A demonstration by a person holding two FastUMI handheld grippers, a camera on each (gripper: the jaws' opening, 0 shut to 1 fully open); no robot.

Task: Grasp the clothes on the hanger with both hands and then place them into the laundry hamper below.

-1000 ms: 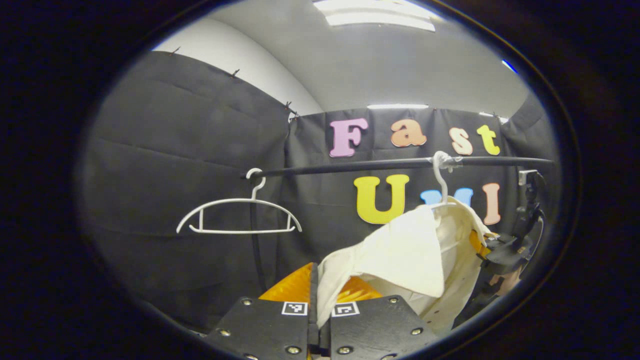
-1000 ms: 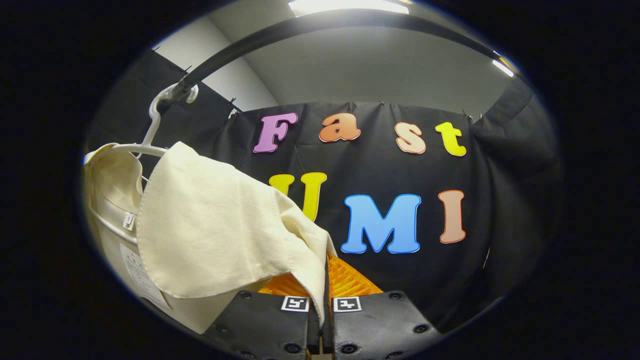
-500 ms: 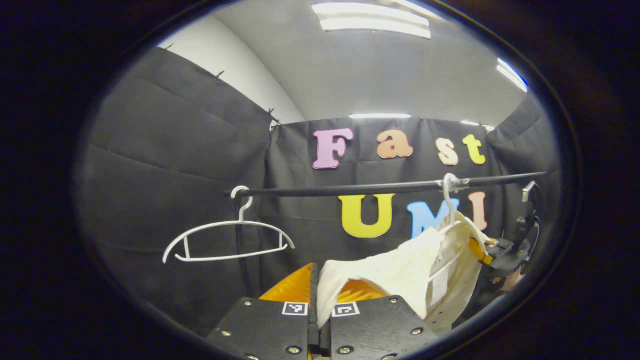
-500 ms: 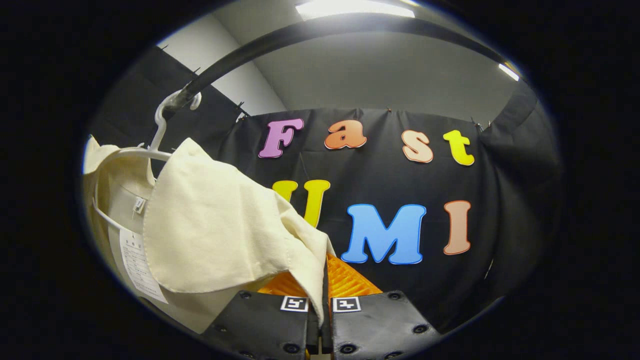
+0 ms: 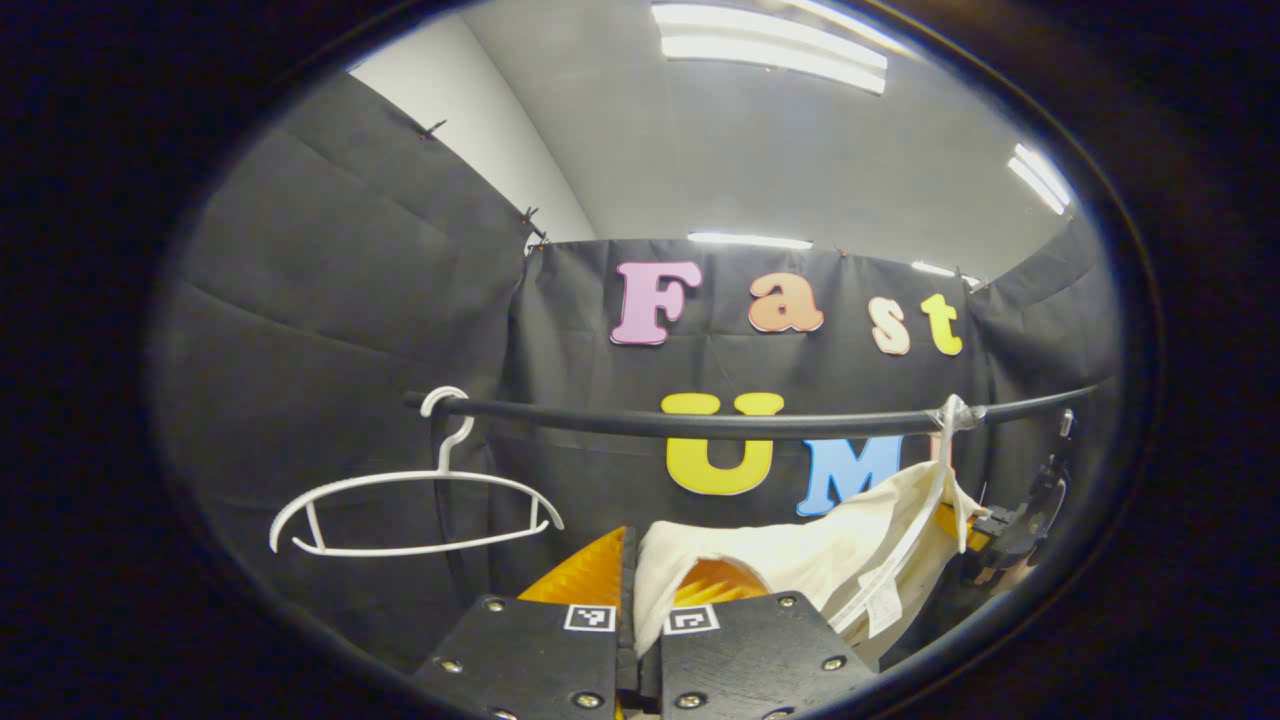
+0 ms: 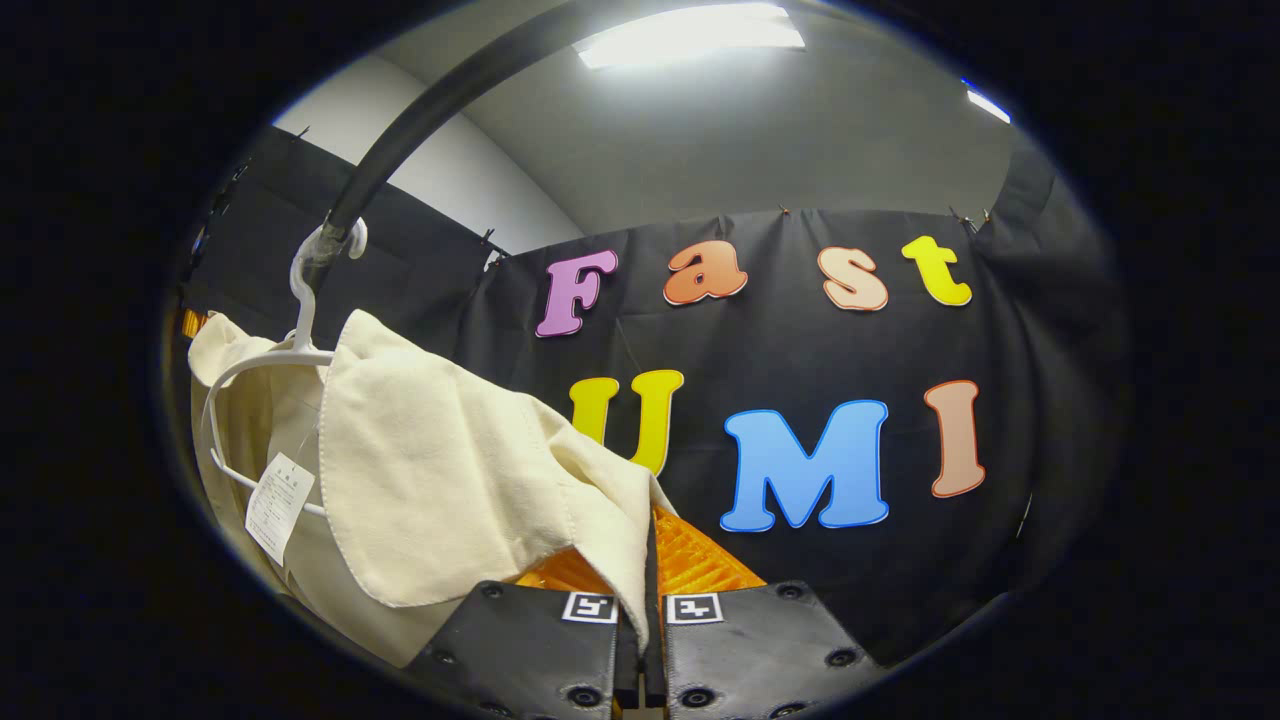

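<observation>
Hidden: we cannot see the laundry hamper or any floor; the lower part of the cream garment runs off the edge of the left gripper view.
Hard to make out: the far gripper at the right rim of the left gripper view is small and dark; we cannot make out its fingers there.
Left gripper: jaws closed together, a fold of the cream cloth pinched between them.
Right gripper: jaws closed, an edge of the same garment clamped between them.
Garment: hung on a white hanger hooked on the black rail, stretched sideways between the two grippers; a paper tag dangles at the collar.
Second hanger: white, bare, hooked near the rail's left end, well apart from the garment.
Room: we note black cloth walls, a pale ceiling, strip lights overhead.
</observation>
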